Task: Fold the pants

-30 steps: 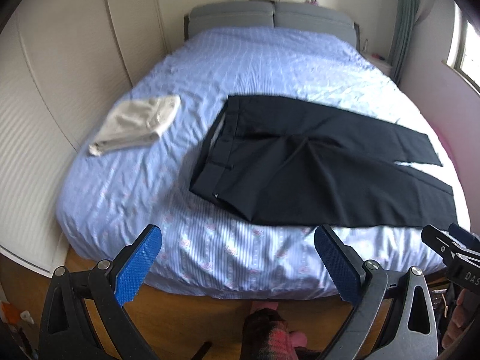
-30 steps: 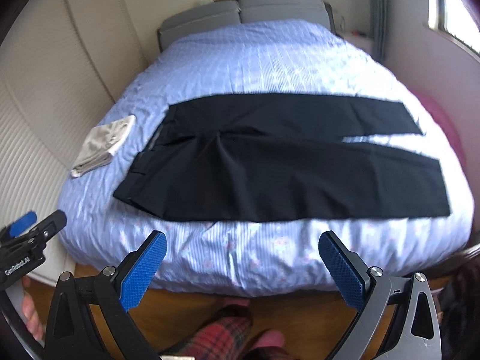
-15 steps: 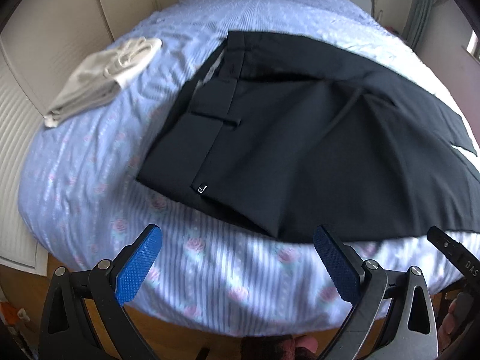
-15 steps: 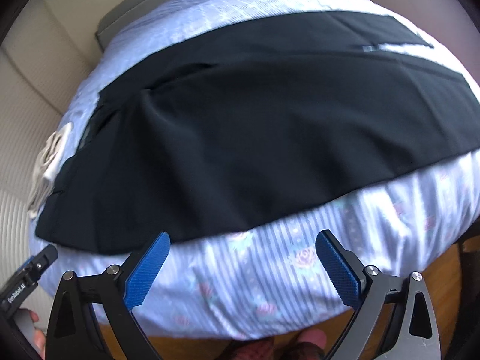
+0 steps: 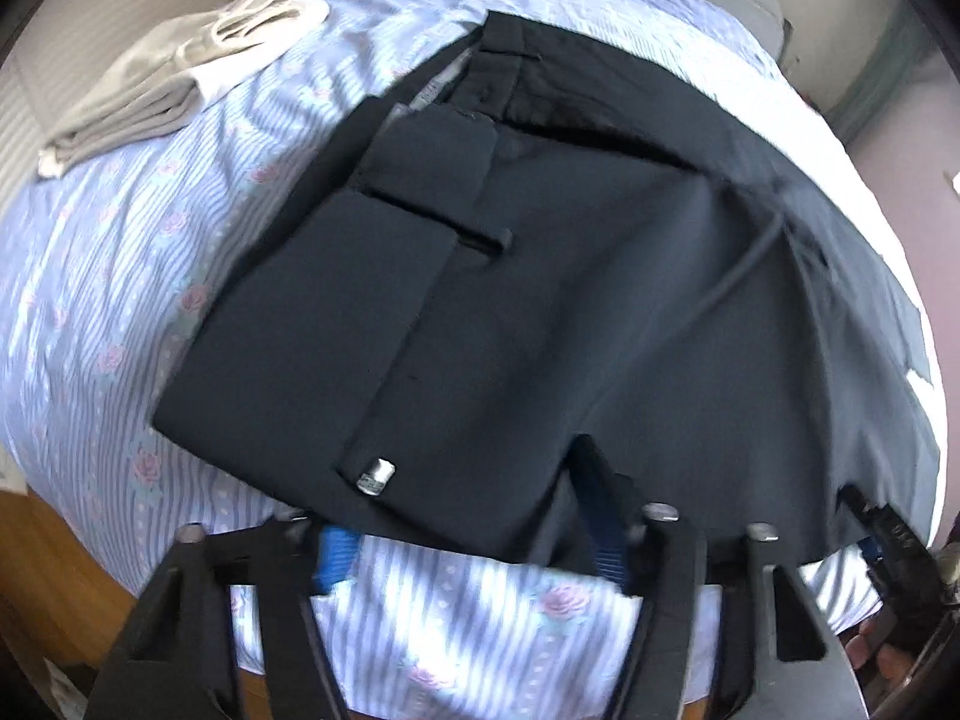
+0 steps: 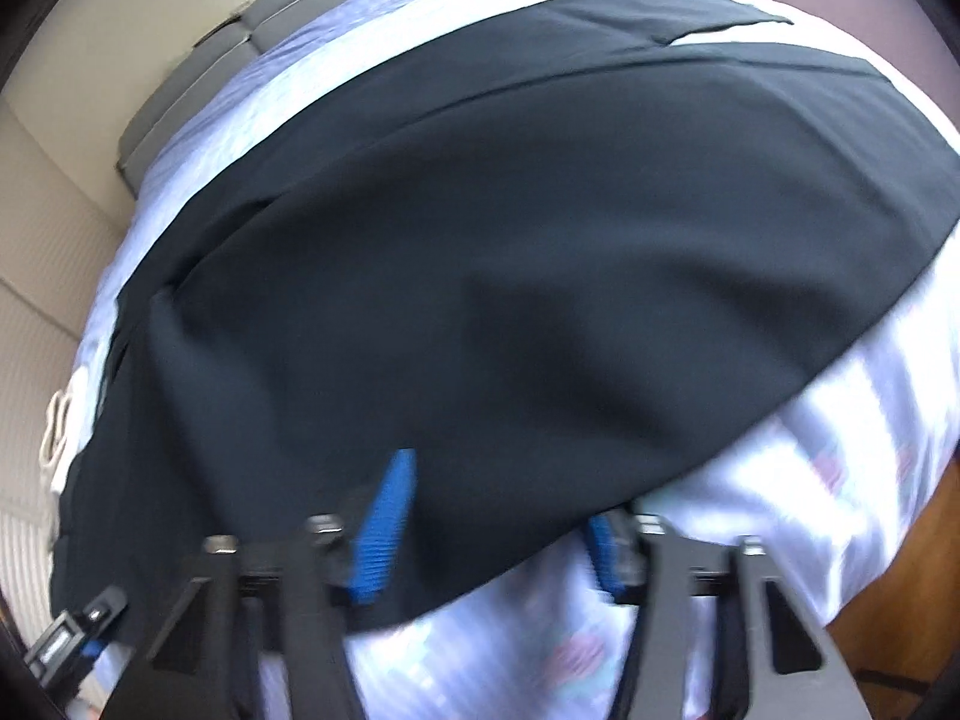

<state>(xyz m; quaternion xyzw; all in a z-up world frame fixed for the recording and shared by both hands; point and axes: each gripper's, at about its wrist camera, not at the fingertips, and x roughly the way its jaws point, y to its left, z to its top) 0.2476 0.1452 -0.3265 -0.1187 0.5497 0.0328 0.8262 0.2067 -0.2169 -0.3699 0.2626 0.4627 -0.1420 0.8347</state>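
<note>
Black pants [image 5: 570,300] lie flat across a bed with a blue striped sheet [image 5: 108,276], waistband to the left, legs running right. A silver clasp [image 5: 375,474] shows on the near waistband corner. My left gripper [image 5: 468,534] is open at the pants' near edge by the waistband, its right finger under the cloth edge. My right gripper [image 6: 498,522] is open at the near edge of the near leg [image 6: 510,300], its left finger over the cloth. The far leg [image 6: 630,18] lies behind.
A folded beige garment [image 5: 168,66] lies on the bed's far left. A grey headboard [image 6: 198,78] stands behind. Wooden floor [image 6: 900,570] shows below the bed edge. The other gripper shows at each view's lower corner.
Both grippers have moved forward and down to the pants' near edge. Their fingers have narrowed and now straddle the cloth edge.
</note>
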